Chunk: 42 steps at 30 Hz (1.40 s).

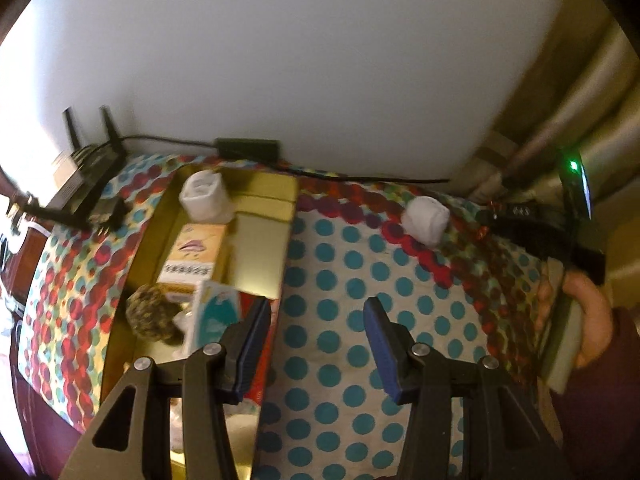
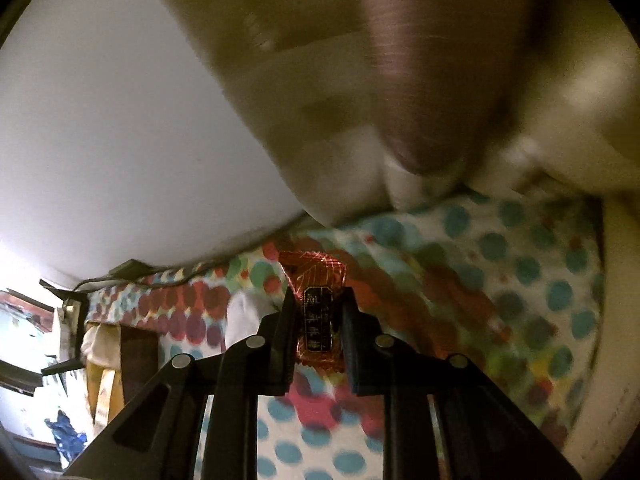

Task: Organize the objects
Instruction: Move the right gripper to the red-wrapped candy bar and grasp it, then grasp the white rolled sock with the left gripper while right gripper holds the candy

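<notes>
Gold tray [image 1: 260, 248] on the dotted cloth [image 1: 340, 280] holds one white roll [image 1: 204, 196], two cartons [image 1: 192, 256] and one speckled ball [image 1: 154, 314]. A second white roll [image 1: 426, 220] lies apart on the cloth. Left gripper [image 1: 316, 340] fingers stand wide apart, holding nothing. Right gripper [image 2: 318, 320] fingers pinch one red packet [image 2: 318, 312] above the worktop.

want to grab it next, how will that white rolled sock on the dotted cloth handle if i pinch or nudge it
The white rolled sock looks soft, so it would likely squash between the fingers rather than slip. Its rounded shape suggests a nudge could roll it on the dotted cloth. It is probably light.
</notes>
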{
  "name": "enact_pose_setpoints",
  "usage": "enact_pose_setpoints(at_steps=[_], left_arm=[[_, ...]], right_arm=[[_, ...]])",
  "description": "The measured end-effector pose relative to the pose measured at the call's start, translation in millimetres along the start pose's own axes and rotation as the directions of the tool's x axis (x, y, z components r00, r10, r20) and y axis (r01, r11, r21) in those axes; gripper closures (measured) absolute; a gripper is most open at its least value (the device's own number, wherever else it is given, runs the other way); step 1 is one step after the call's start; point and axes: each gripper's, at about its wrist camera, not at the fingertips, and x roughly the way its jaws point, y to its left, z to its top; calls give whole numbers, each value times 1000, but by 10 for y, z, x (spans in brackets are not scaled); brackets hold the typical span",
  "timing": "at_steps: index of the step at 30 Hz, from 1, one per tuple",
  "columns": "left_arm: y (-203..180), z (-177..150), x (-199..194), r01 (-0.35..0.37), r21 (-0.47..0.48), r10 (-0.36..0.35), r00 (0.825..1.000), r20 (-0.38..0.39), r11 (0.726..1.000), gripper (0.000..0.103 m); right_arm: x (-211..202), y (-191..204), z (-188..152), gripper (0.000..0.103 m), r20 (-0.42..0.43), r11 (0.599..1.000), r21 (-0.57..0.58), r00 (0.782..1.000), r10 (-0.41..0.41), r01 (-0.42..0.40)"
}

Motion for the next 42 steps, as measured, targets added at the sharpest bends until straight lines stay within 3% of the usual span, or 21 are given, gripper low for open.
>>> enact_pose_setpoints(at_steps=[5, 17, 42], left_arm=[[-235, 67, 156, 59, 53, -57, 998, -34, 997, 54], [-1075, 410, 987, 79, 198, -60, 993, -99, 977, 54], [-1433, 794, 1713, 44, 238, -8, 989, -150, 970, 54]], right_arm=[[-284, -162, -235, 85, -6, 1000, -4, 1000, -3, 3], [-500, -462, -731, 83, -42, 998, 67, 999, 4, -2], [-434, -437, -810, 81, -97, 998, 29, 993, 63, -60]])
